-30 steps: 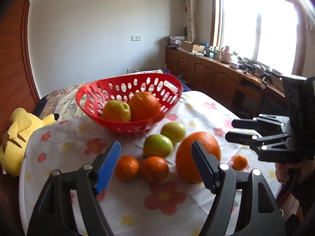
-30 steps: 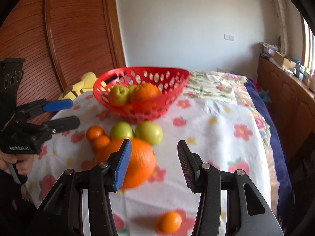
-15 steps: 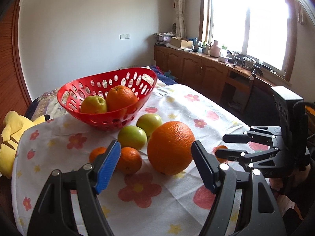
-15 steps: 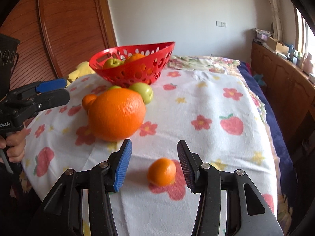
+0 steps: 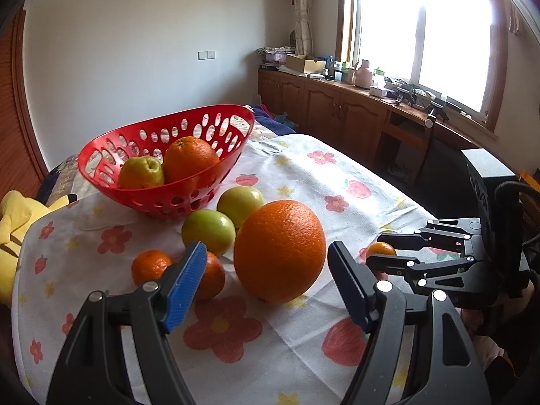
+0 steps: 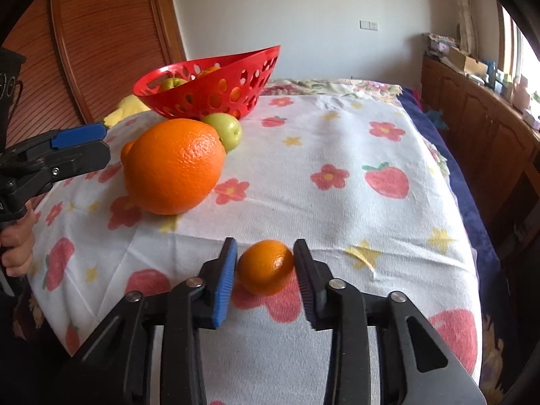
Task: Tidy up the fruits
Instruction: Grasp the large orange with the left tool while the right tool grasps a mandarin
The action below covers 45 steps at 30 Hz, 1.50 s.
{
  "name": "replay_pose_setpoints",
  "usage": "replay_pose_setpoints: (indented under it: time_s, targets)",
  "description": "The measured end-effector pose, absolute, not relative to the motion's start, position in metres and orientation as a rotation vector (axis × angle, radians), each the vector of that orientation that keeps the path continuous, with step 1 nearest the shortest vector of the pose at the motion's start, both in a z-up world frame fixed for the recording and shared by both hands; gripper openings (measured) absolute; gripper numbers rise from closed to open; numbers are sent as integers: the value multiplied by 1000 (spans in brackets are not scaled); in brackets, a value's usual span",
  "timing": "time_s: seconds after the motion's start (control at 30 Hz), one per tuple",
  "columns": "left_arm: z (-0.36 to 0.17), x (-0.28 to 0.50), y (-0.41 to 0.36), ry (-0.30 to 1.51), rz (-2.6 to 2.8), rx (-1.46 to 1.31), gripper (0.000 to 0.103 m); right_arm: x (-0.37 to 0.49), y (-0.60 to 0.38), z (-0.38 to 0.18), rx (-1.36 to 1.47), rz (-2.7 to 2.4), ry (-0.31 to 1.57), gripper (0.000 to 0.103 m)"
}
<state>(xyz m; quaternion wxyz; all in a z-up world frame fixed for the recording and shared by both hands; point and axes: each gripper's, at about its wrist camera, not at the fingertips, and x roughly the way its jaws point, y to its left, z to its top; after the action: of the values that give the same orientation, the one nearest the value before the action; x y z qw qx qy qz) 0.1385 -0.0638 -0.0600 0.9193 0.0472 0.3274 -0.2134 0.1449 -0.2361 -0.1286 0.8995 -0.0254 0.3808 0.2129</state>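
A red basket (image 5: pixel 216 125) at the back of the table holds an orange (image 5: pixel 190 158) and a yellow-green fruit (image 5: pixel 141 175). In front of it lie two green apples (image 5: pixel 209 231), two small tangerines (image 5: pixel 150 266) and a big orange (image 5: pixel 280 251). My left gripper (image 5: pixel 266 287) is open, just short of the big orange. My right gripper (image 6: pixel 265 280) has its jaws closed in around a small tangerine (image 6: pixel 265 266) near the table's front edge, pads at its sides. The basket (image 6: pixel 209 94) and the big orange (image 6: pixel 173 165) also show in the right wrist view.
A flowered cloth (image 6: pixel 337 155) covers the table. A yellow plush toy (image 5: pixel 13 222) lies at the left edge. Wooden cabinets (image 5: pixel 337 111) with clutter stand under the window. A wooden sliding door (image 6: pixel 101 50) is behind the basket.
My right gripper has moved down and forward to the small tangerine and narrowed its jaws around it. My left gripper has moved closer to the big orange.
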Motion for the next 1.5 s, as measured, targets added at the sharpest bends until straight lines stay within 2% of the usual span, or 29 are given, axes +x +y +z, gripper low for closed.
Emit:
replay_pose_setpoints:
  time_s: [0.87,1.2,1.5]
  targets:
    - [-71,191,-98,839,-532,210,74,141,-229,-130,-84,425,754,33]
    - [-74,190,-104,834,-518,253,75,142,-230,-131,-76,428,756,33]
    - [-82,193,-104,853,-538,249,81,142,-229,-131,-73,430,759,33]
